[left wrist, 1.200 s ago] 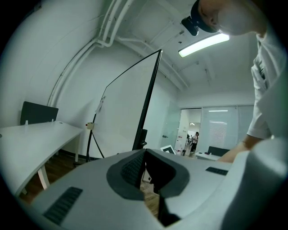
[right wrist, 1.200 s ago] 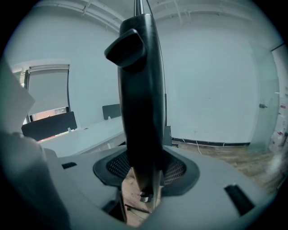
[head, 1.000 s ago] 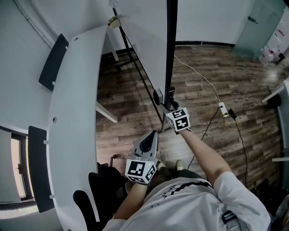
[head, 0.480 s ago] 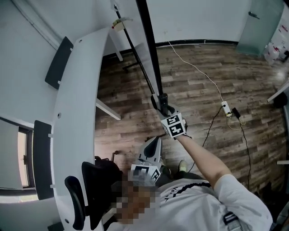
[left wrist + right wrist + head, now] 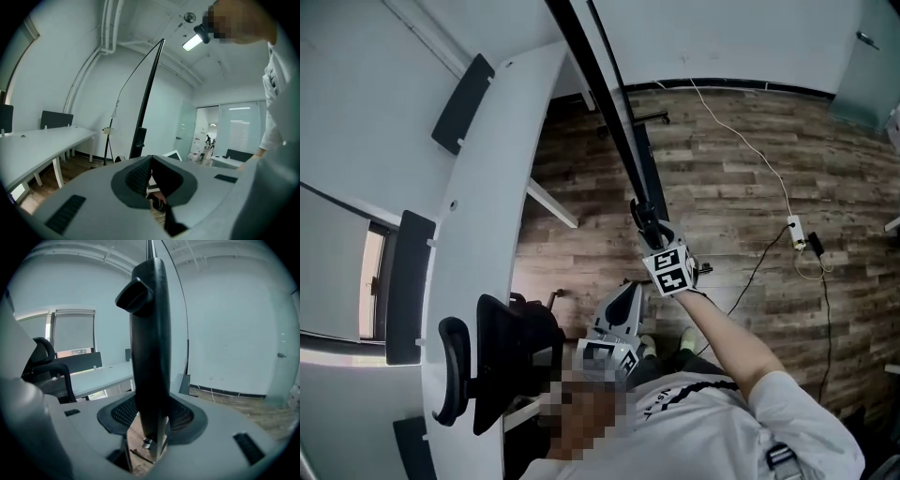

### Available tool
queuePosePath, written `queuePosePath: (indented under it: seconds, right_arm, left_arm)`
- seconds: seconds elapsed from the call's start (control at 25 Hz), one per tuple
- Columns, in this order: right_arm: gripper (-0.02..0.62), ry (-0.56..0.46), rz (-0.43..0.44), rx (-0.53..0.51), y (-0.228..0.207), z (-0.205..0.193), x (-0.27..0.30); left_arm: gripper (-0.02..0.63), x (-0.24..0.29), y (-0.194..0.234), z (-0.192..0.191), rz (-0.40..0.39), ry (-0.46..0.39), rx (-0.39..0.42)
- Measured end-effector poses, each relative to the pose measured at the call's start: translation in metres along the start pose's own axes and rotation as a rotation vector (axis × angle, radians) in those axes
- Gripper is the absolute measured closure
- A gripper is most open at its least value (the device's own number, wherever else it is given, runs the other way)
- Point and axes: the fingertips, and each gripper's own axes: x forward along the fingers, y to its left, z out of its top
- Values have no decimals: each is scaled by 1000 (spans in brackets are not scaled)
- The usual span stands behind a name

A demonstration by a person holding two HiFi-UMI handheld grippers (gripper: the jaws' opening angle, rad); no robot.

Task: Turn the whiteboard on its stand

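the right claw (image 5: 152,417) clamps the whiteboard edge (image 5: 149,333) between its jaws

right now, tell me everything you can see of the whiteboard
The whiteboard shows edge-on only: a thin, dark frame edge that looks like black plastic or metal. Its writing face is not visible. In the head view it runs slanting from the top of the picture down to the right gripper, whose jaws are closed on it near its lower end. A dark knob-like part juts from the edge above the grip.
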Motion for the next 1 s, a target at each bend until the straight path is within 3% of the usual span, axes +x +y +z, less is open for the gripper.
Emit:
queuePosePath:
  seconds: [1.0]
  right_arm:
    - [407, 2, -60, -40, 44, -36, -73]
  left_arm:
    - [594, -50, -20, 0, -211, -17, -8]
